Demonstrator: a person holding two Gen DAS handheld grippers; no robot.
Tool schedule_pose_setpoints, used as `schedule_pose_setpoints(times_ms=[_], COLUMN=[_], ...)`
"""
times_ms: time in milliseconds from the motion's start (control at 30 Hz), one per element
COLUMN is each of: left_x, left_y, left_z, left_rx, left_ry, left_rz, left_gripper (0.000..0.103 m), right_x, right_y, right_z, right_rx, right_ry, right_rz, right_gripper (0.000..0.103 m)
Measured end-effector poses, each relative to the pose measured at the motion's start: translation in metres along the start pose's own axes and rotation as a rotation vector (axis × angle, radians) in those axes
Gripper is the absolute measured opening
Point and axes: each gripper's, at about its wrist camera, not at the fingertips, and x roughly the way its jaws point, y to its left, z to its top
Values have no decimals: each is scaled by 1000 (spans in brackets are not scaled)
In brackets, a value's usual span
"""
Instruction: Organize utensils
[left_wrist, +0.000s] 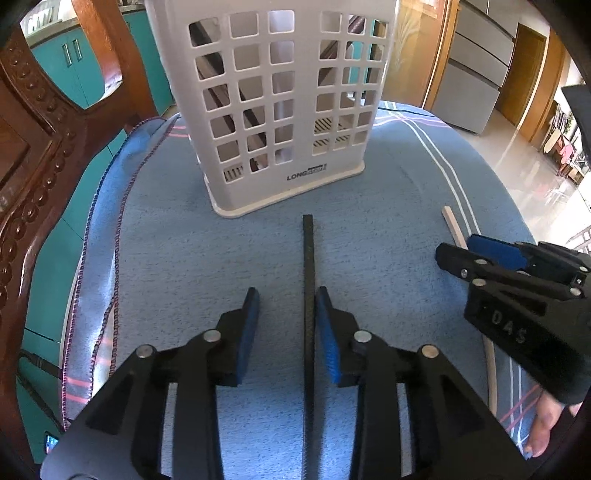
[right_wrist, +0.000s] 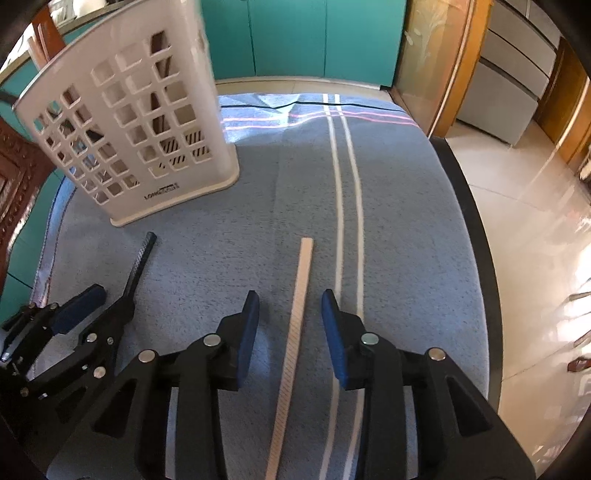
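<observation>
A black chopstick (left_wrist: 308, 295) lies on the blue cloth, pointing at the white slotted utensil holder (left_wrist: 280, 110). My left gripper (left_wrist: 286, 325) is open and straddles it, the right pad close to the stick. A pale wooden chopstick (right_wrist: 295, 332) lies on the cloth between the open fingers of my right gripper (right_wrist: 290, 332). The holder (right_wrist: 140, 140) stands upright at the far left in the right wrist view, with some utensils inside. The black chopstick (right_wrist: 142, 258) and left gripper (right_wrist: 107, 310) show at the left there. The right gripper (left_wrist: 454, 251) and wooden chopstick (left_wrist: 452, 225) show at the right of the left wrist view.
A blue striped cloth (right_wrist: 406, 221) covers the table. A carved wooden chair (left_wrist: 33, 155) stands at the left. Teal cabinets (right_wrist: 314, 37) are behind. The table's right edge (right_wrist: 480, 258) drops to a shiny tiled floor (right_wrist: 535, 240).
</observation>
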Motion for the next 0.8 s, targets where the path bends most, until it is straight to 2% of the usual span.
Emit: schedule_pose_setpoints(times_ms=[67, 100, 267, 400, 533, 800], left_x=[0, 0, 1, 0, 0, 1], left_y=[1, 3, 12, 12, 11, 4], left_z=[-1, -1, 1, 1, -1, 0], left_rx=[0, -2, -17, -14, -10, -7], left_ry=[1, 3, 12, 12, 8, 6], left_rz=[-1, 1, 15, 23, 35, 48], left_gripper=[33, 33, 33, 33, 39, 42], right_x=[0, -1, -7, -12, -15, -13], right_y=[4, 5, 2, 0, 7, 11], right_z=[-1, -2, -11, -13, -13, -18], right_rx=[-16, -12, -16, -25, -34, -51], right_ry=[-4, 4, 40, 22, 14, 24], right_rz=[-1, 21, 61, 53, 45, 30], right_gripper=[8, 8, 7, 8, 13, 24])
